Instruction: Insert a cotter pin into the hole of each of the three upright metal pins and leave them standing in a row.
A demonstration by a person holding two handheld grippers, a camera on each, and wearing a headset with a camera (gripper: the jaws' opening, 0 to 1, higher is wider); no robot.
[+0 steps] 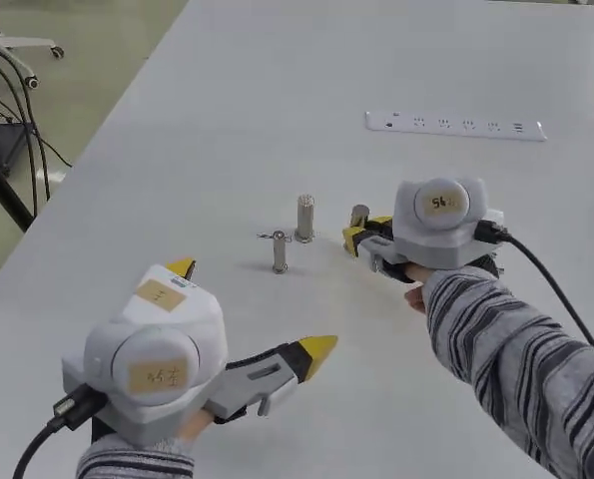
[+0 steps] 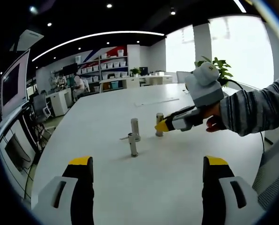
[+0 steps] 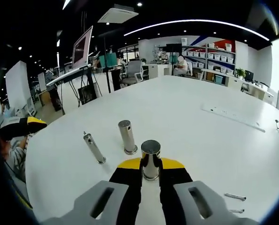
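Three upright metal pins stand near the table's middle. The nearest pin (image 1: pixel 280 254) (image 2: pixel 133 146) (image 3: pixel 95 149) carries a cotter pin (image 1: pixel 269 237) sticking sideways from its top. Behind it stands a second pin (image 1: pixel 304 219) (image 2: pixel 135 129) (image 3: pixel 127 137), with no cotter pin that I can make out. My right gripper (image 1: pixel 354 238) (image 2: pixel 163 125) (image 3: pixel 150 165) is shut on the base of the third pin (image 1: pixel 359 215) (image 2: pixel 159 124) (image 3: pixel 150 158), which stays upright. My left gripper (image 1: pixel 250 306) (image 2: pixel 148 161) hovers open and empty in front of the pins. Two loose cotter pins (image 3: pixel 234 197) lie on the table.
A white power strip (image 1: pixel 454 125) (image 3: pixel 228 117) lies farther back on the white table (image 1: pixel 227 120). The table's left edge and cables on the floor (image 1: pixel 7 120) are at the far left. A striped sleeve (image 1: pixel 526 369) reaches in from the right.
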